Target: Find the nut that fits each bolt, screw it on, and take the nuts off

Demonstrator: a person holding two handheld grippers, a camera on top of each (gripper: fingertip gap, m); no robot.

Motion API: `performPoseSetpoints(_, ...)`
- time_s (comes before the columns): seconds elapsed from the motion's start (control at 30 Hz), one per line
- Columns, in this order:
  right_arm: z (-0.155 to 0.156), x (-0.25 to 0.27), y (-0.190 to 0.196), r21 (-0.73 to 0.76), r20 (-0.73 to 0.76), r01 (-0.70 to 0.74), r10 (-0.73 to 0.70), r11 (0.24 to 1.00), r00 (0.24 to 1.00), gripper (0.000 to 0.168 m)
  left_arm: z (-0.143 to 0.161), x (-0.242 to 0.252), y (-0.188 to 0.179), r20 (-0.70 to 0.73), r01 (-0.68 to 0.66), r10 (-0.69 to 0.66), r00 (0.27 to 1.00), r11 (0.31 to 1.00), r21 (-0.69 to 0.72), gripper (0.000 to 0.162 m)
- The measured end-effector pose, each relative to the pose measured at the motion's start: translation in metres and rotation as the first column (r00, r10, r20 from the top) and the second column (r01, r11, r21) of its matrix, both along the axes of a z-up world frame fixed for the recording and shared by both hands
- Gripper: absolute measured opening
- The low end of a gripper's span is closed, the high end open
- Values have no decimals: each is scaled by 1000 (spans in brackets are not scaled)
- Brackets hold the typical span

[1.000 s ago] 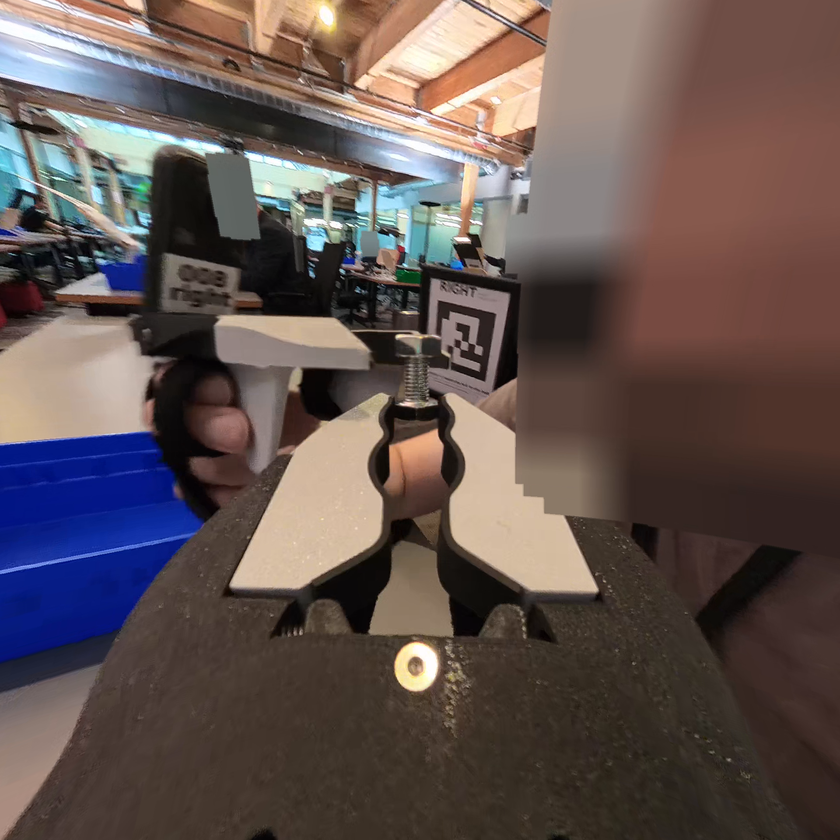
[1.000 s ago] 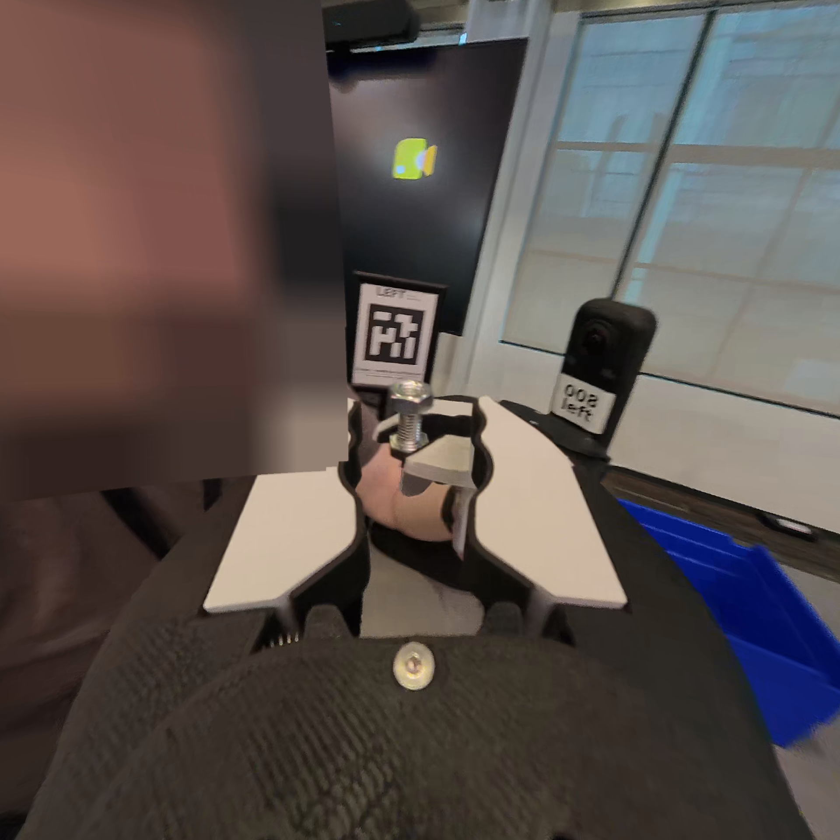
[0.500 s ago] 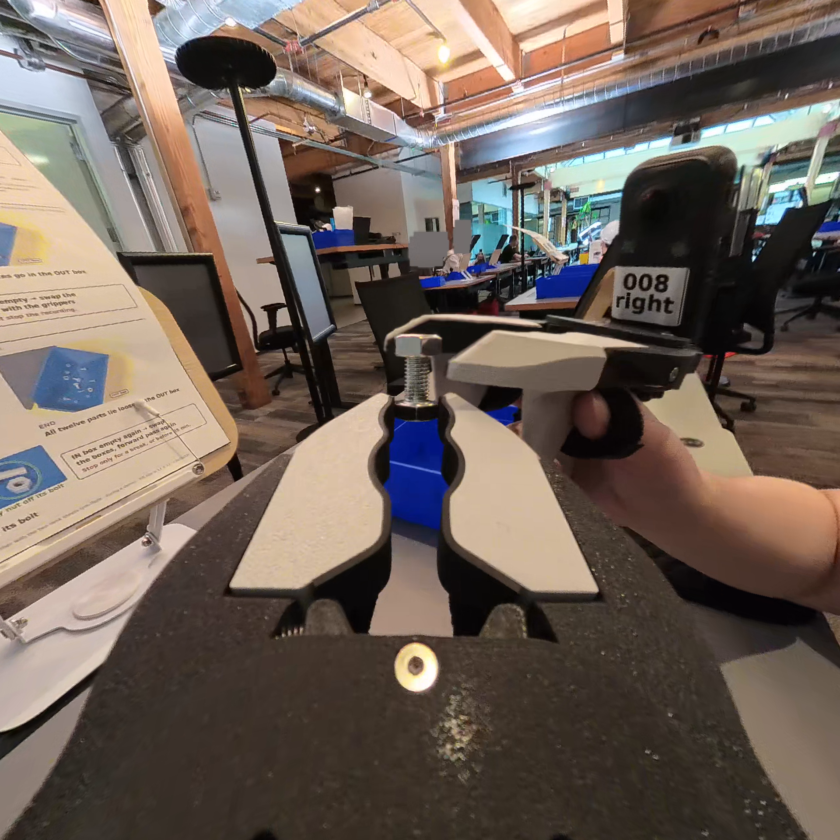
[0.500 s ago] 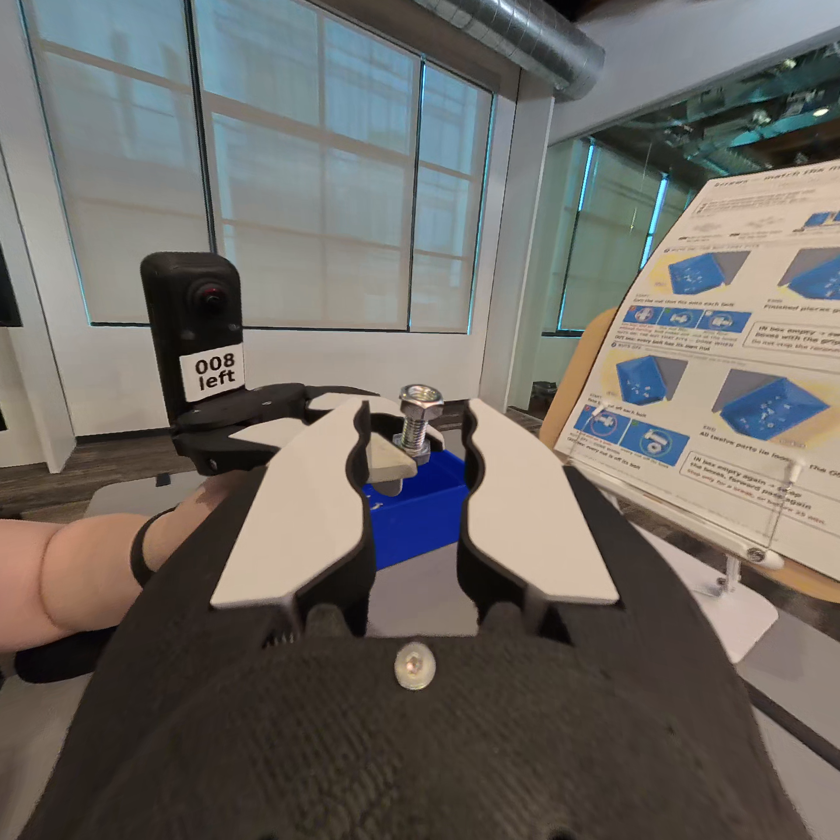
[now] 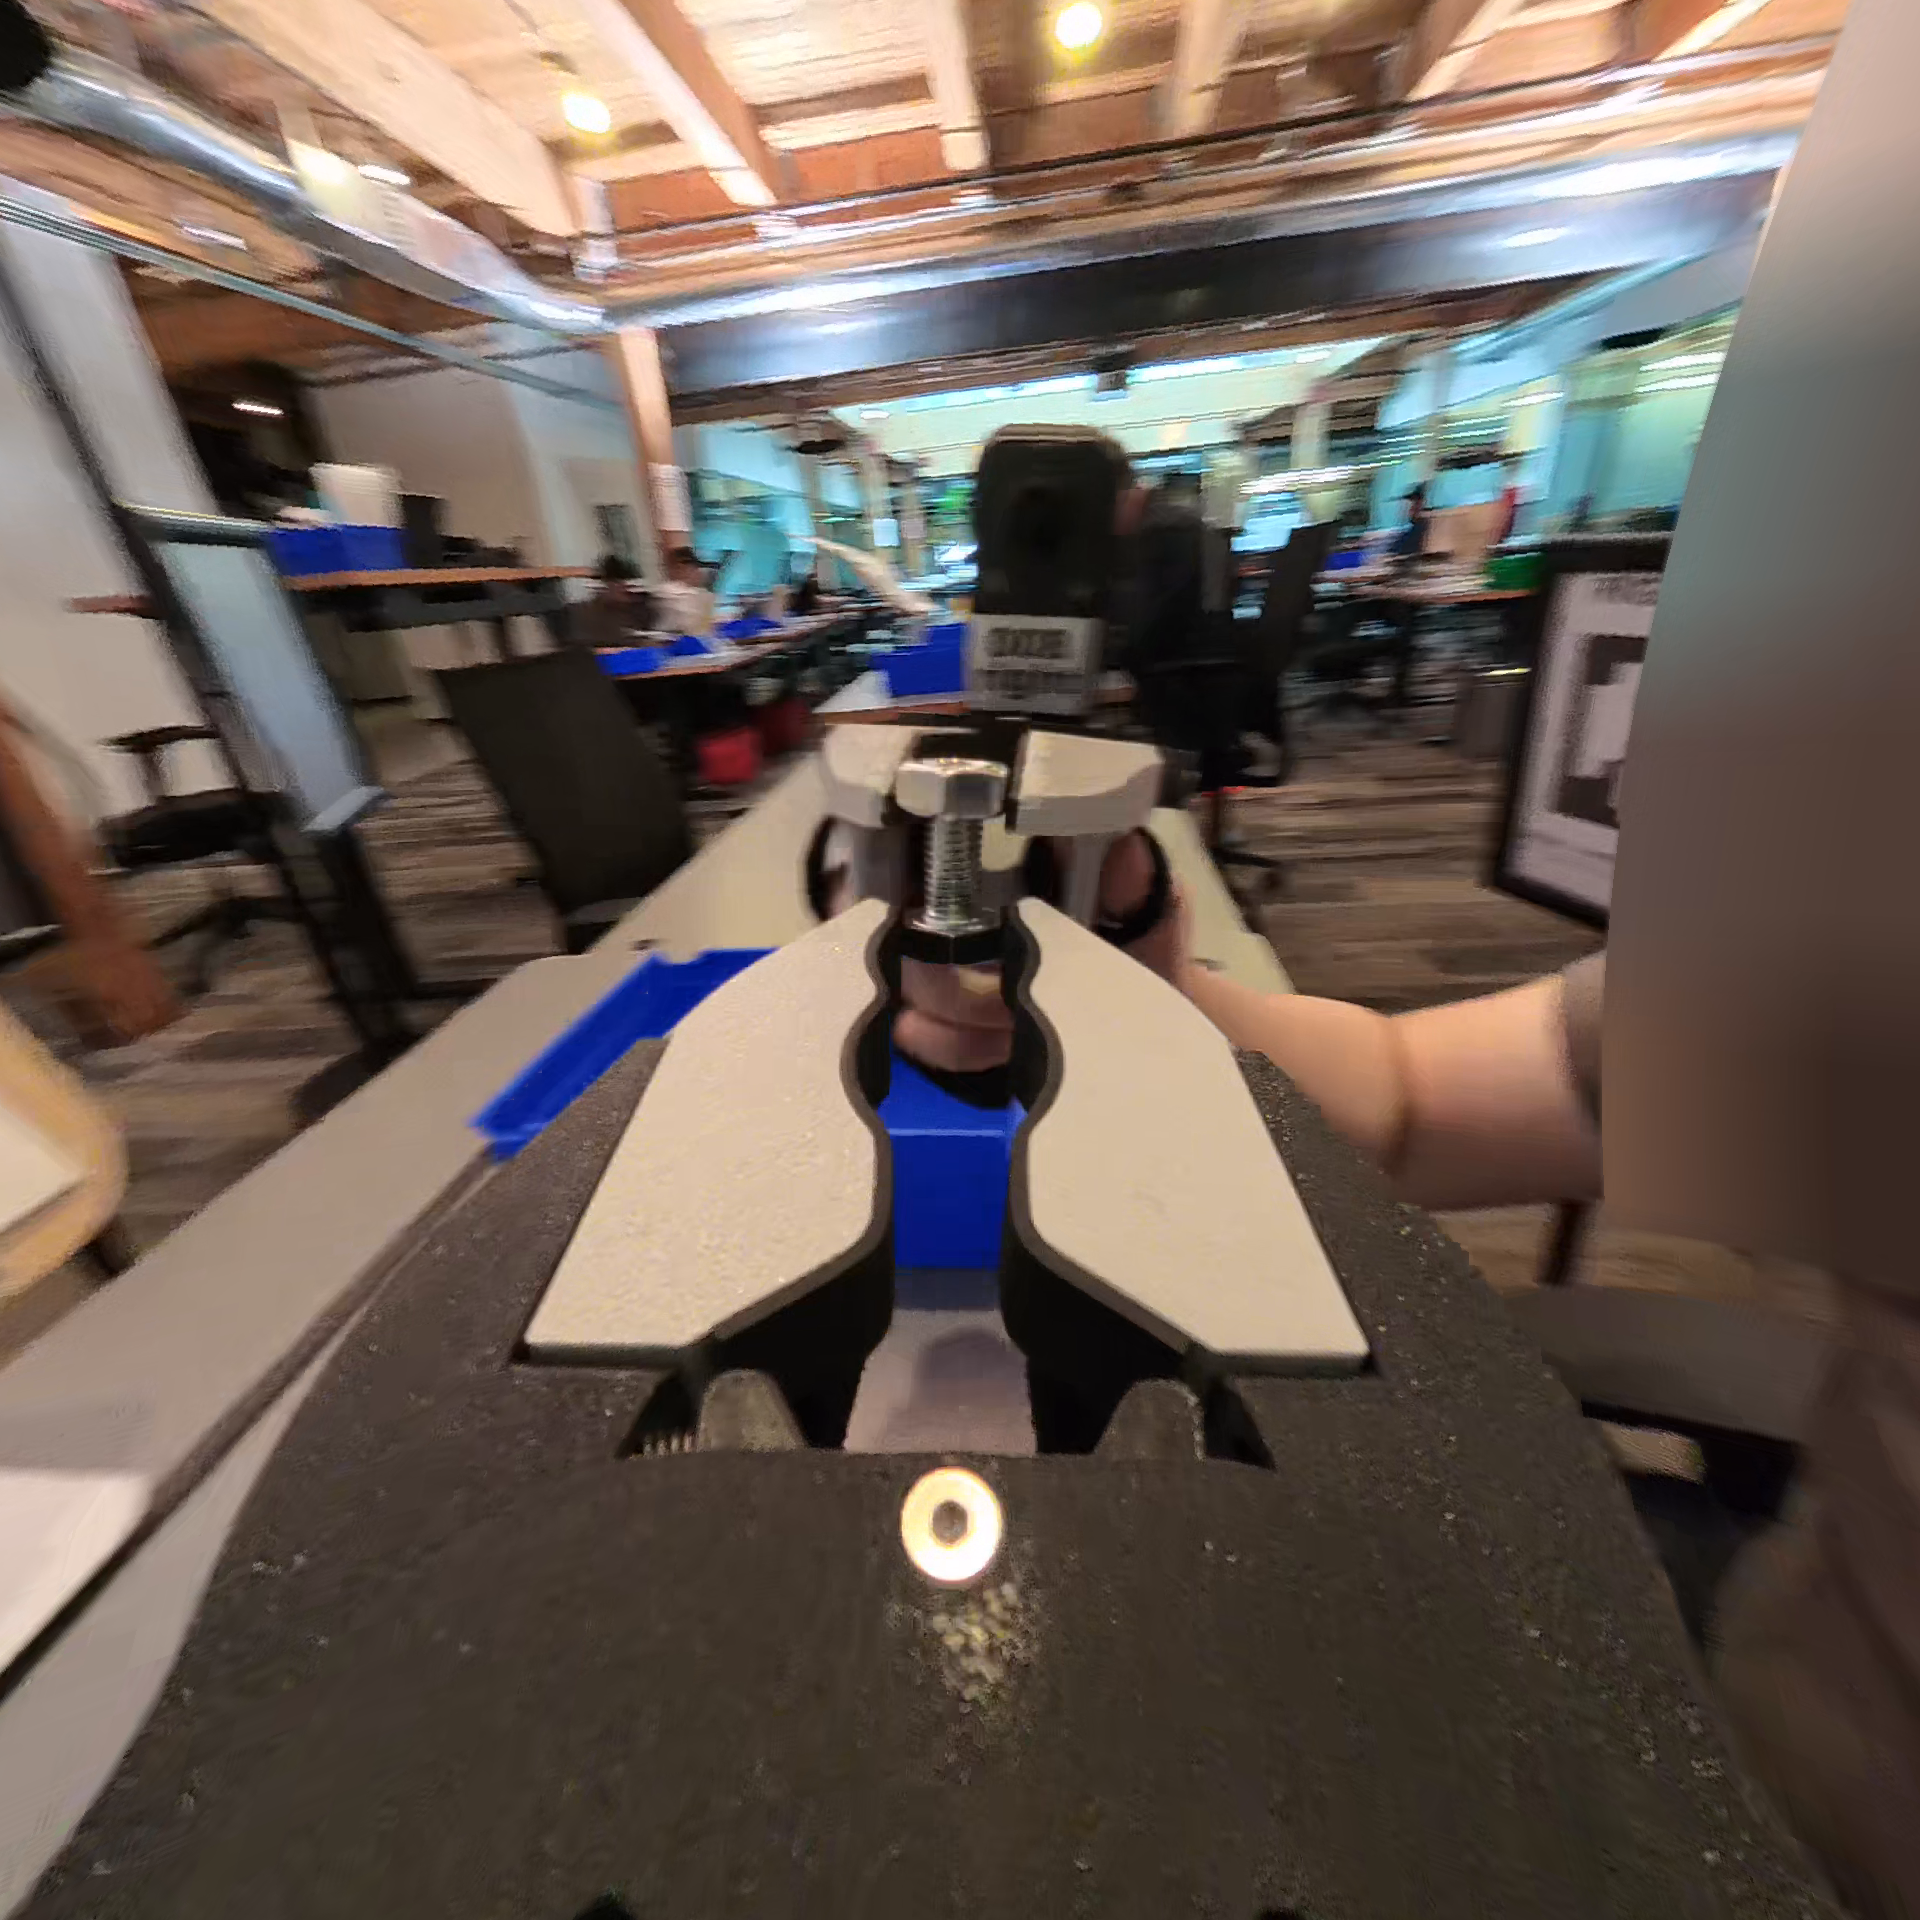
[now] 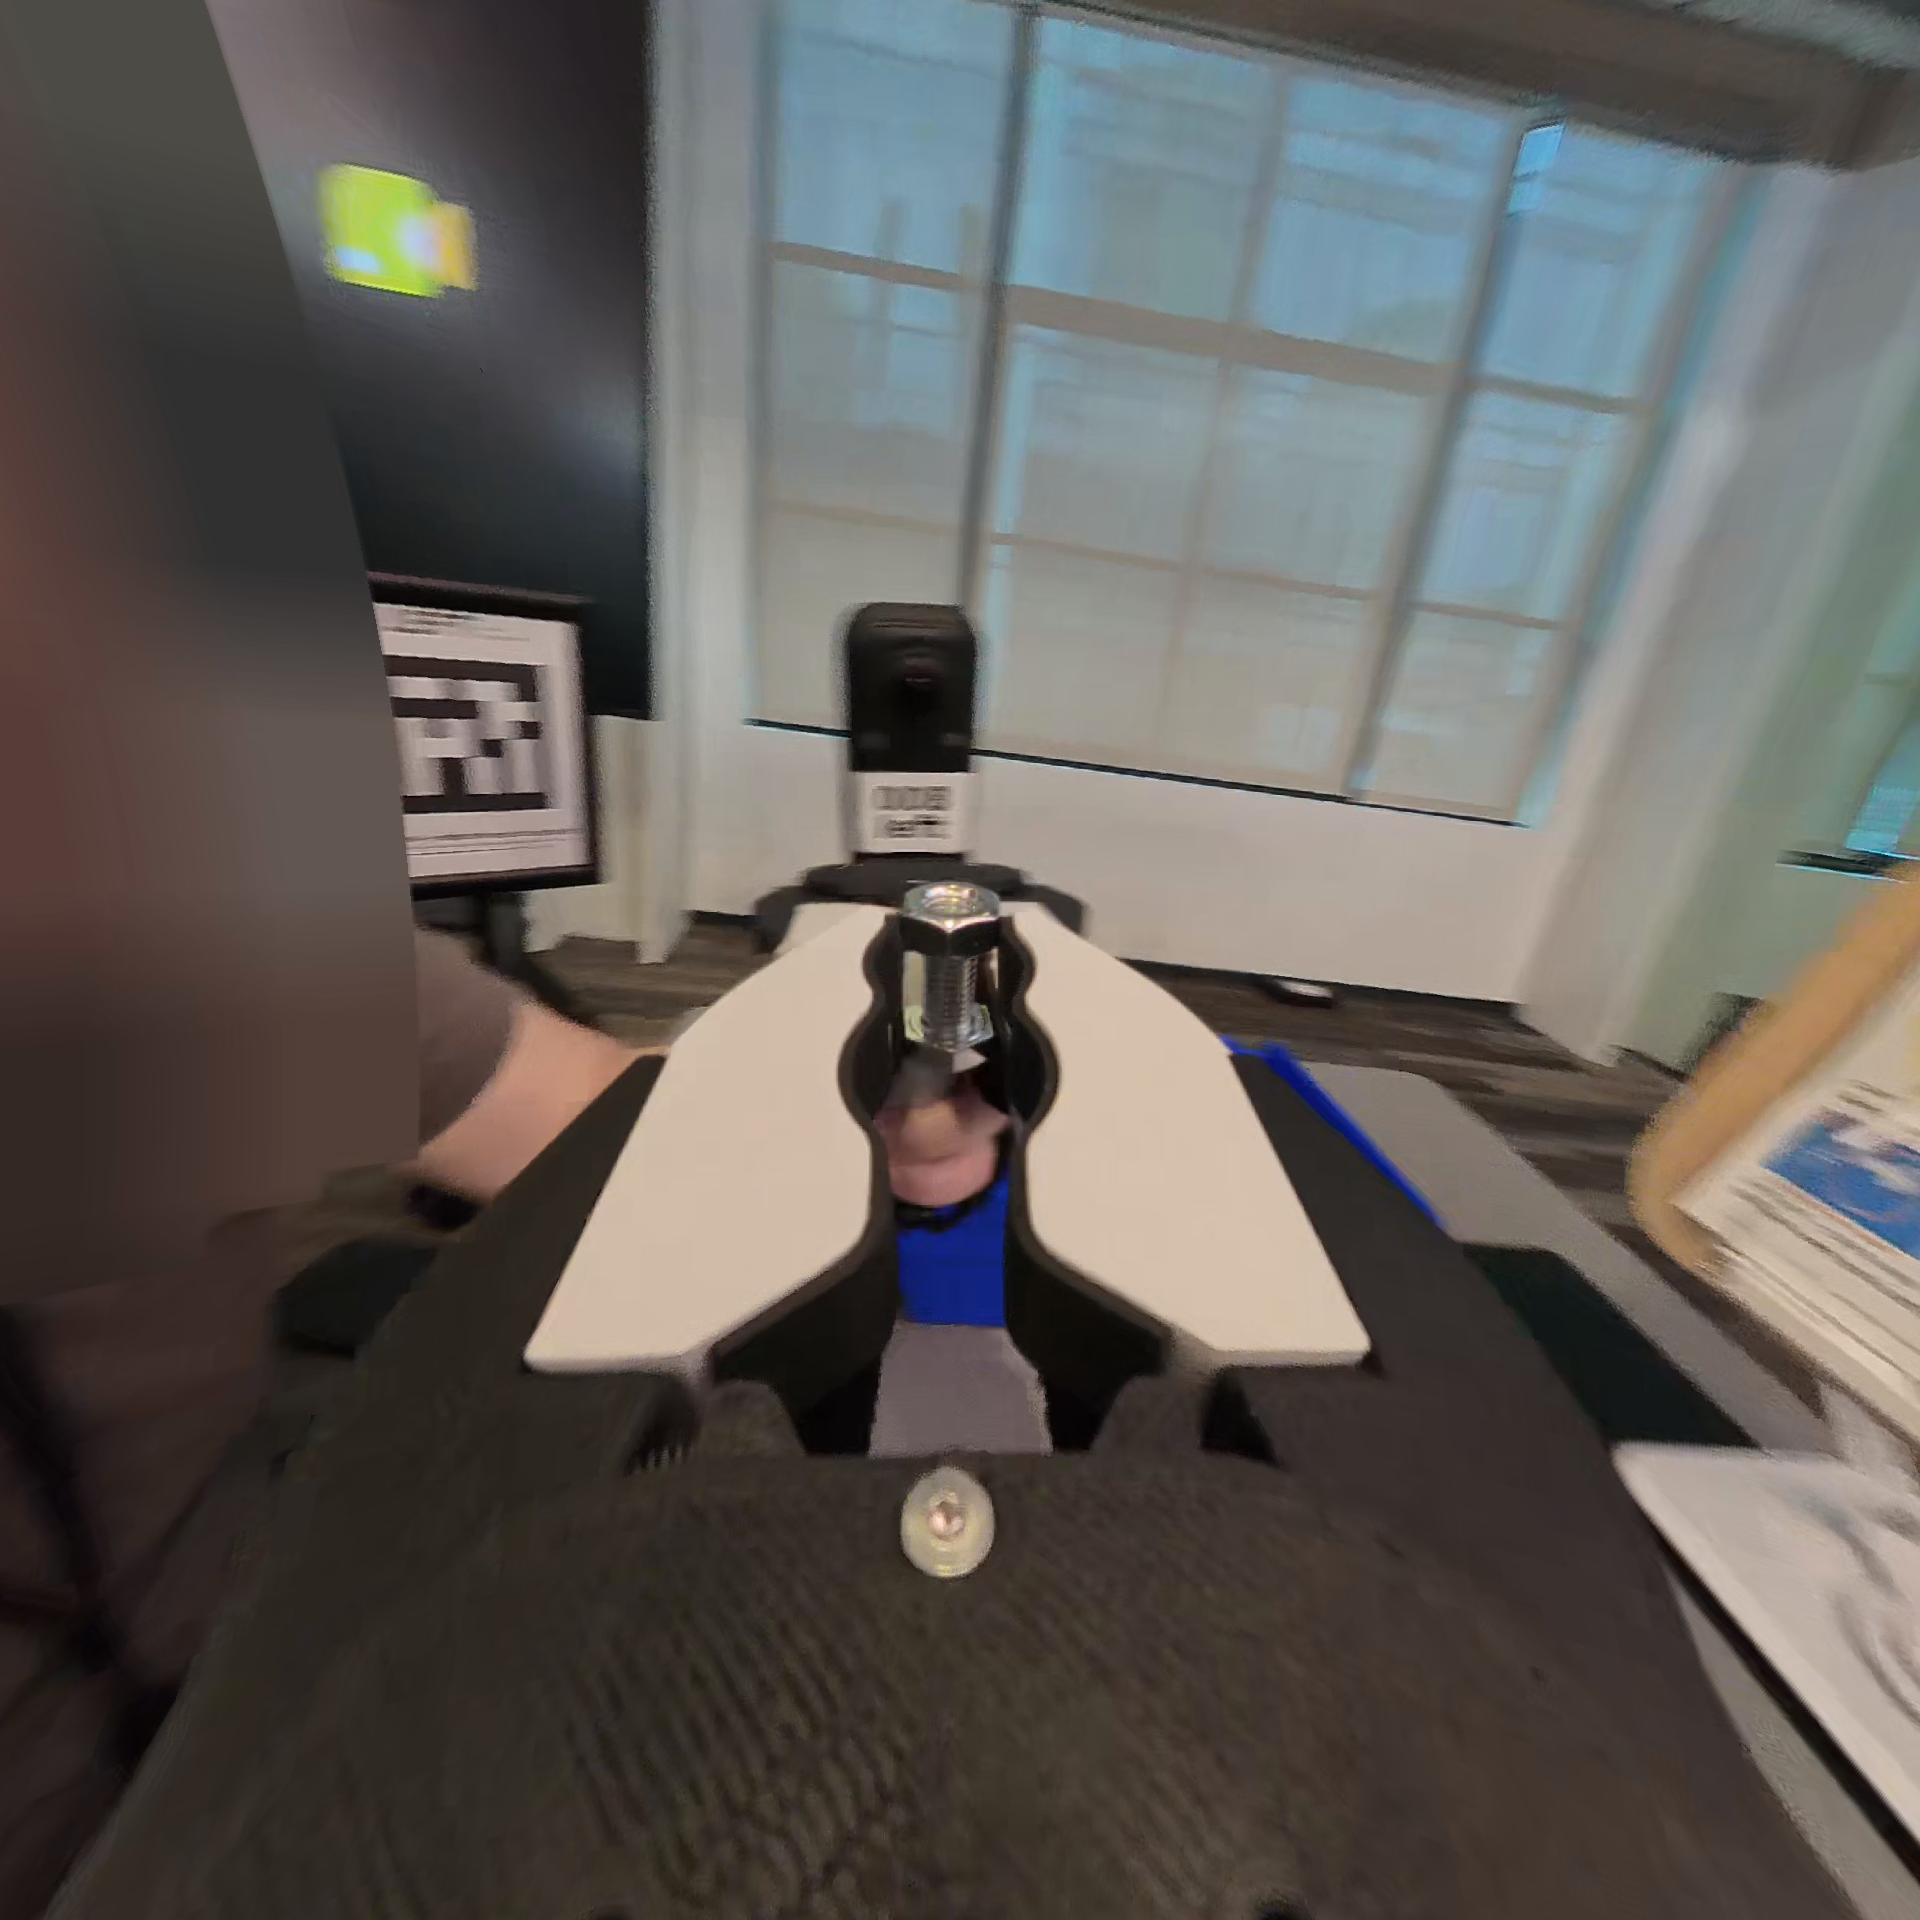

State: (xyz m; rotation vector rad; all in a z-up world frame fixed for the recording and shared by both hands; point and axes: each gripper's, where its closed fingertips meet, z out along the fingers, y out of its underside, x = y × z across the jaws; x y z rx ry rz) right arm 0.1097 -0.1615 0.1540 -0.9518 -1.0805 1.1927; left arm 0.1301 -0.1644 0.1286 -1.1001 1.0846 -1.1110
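Note:
A silver bolt (image 5: 948,862) stands upright between my two grippers, which face each other above the table. My left gripper (image 5: 951,930) is shut on the nut (image 5: 951,916) at the lower end of the thread. My right gripper (image 5: 951,790) is shut on the bolt's hex head. In the right wrist view the right gripper (image 6: 948,920) holds the head, with the bolt's thread (image 6: 940,987) and the nut (image 6: 951,1029) below it. The left gripper's fingers (image 6: 914,1081) are mostly hidden behind it.
A blue bin (image 5: 582,1049) sits on the grey table (image 5: 260,1247) under the grippers; it also shows in the right wrist view (image 6: 1340,1132). An instruction board (image 6: 1818,1174) stands at the right. A marker board (image 6: 478,727) stands behind, and a person's forearm (image 5: 1403,1101) reaches in. My two grippers' fingertips are within a few centimetres of each other.
Both grippers have turned about the bolt: the right one swung from the side to straight opposite the left one. The bolt and nut stay held; the views are blurred.

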Motion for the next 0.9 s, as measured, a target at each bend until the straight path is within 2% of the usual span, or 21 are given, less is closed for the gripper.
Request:
performPoseSetpoints(0.1, -1, 8, -28, -4, 3, -284, 284, 959, 959, 18, -1, 3, -30, -9, 238, -239, 971, 970, -59, 17)
performPoseSetpoints(0.17, -2, 12, -40, -22, -26, -410, 409, 912, 912, 18, -3, 5, -44, -3, 342, -343, 939, 935, -94, 18)
performPoseSetpoints(0.33, 2, 18, -46, -57, -92, -516, 510, 855, 855, 18, -7, 8, -51, -5, 398, -401, 916, 910, -116, 18)
performPoseSetpoints(0.4, 6, 21, -41, -66, -108, -504, 496, 861, 862, 18, -8, 8, -49, -14, 384, -388, 921, 916, -111, 18)
performPoseSetpoints(0.47, 10, 28, -33, -55, -57, -427, 424, 902, 904, 18, -7, 6, -43, -14, 359, -362, 932, 927, -108, 18)
performPoseSetpoints(0.53, 13, 49, -15, -31, 70, -253, 254, 967, 965, 18, -3, 1, -38, -12, 331, -334, 943, 938, -102, 18)
performPoseSetpoints(0.57, 6, 66, 2, -24, 185, -108, 111, 994, 977, 18, 0, -2, -35, -12, 315, -317, 948, 944, -97, 18)
performPoseSetpoints(0.6, -11, 90, 28, 3, 332, 92, -88, 996, 939, 18, 1, -5, -32, -18, 294, -297, 955, 952, -87, 18)
performPoseSetpoints(0.63, -35, 123, 56, 56, 481, 296, -285, 954, 829, 18, 2, -7, -30, -28, 274, -276, 961, 959, -73, 18)
performPoseSetpoints(0.67, -63, 161, 79, 98, 615, 448, -408, 889, 675, 18, 3, -9, -28, -35, 256, -258, 965, 965, -58, 18)
performPoseSetpoints(0.7, -92, 196, 92, 98, 727, 549, -437, 830, 531, 18, 4, -11, -27, -43, 245, -247, 968, 968, -47, 18)
performPoseSetpoints(0.73, -120, 224, 99, 64, 809, 617, -403, 784, 428, 19, 4, -12, -27, -50, 241, -243, 969, 970, -39, 18)
performPoseSetpoints(0.77, -144, 245, 105, 19, 864, 665, -346, 747, 364, 19, 5, -12, -27, -56, 238, -240, 969, 971, -33, 18)
performPoseSetpoints(0.9, -216, 276, 126, -99, 957, 754, -145, 650, 251, 19, 4, -14, -27, -80, 216, -216, 973, 976, -17, 18)
